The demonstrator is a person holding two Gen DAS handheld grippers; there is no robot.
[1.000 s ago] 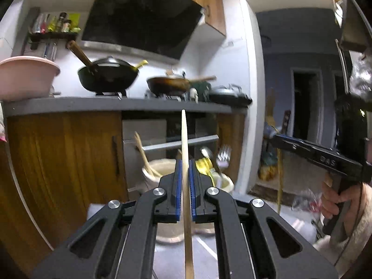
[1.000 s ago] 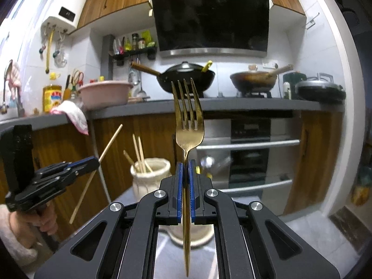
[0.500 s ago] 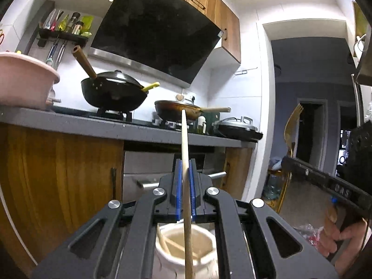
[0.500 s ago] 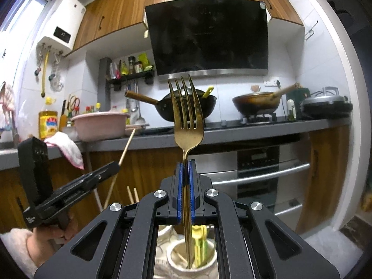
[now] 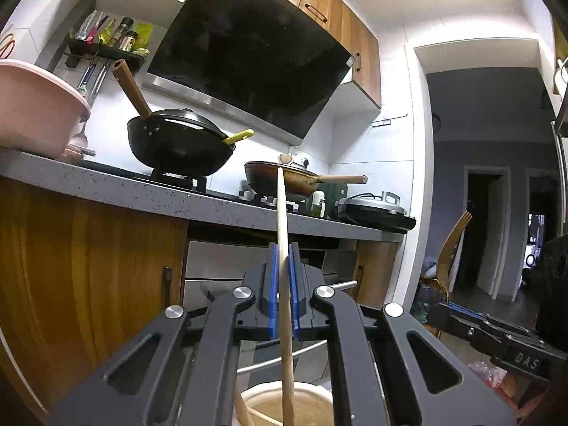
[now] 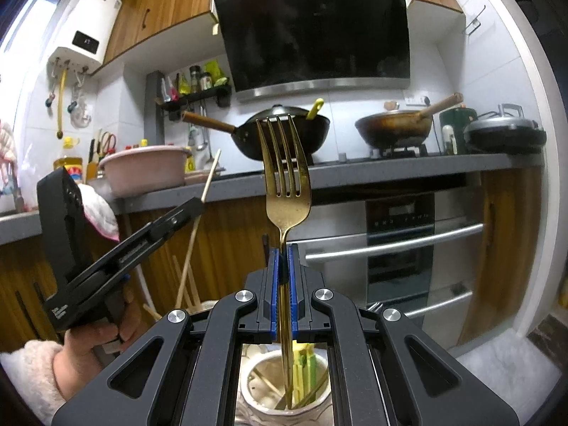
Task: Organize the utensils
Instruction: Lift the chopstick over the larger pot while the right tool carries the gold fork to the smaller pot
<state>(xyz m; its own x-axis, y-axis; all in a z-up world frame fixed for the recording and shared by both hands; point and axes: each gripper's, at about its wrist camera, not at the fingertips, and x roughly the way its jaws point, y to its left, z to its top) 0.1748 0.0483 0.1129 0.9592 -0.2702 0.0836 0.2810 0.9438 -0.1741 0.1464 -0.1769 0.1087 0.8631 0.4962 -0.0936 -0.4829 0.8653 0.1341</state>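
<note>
Both wrist views face the stove counter (image 5: 106,186) closely, level.

Left gripper (image 5: 282,266) level, right gripper (image 6: 283,266) level, jaws clamped

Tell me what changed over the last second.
Both tongs moved in over the holders: the chopstick now hangs above the left jar, the fork dips into the right jar. Nothing was released; both stay clamped upright.

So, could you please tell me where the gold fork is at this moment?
In the right wrist view, the gold fork stands upright, clamped in the right tool, tines up, with its handle end reaching down into the white utensil jar.
</note>
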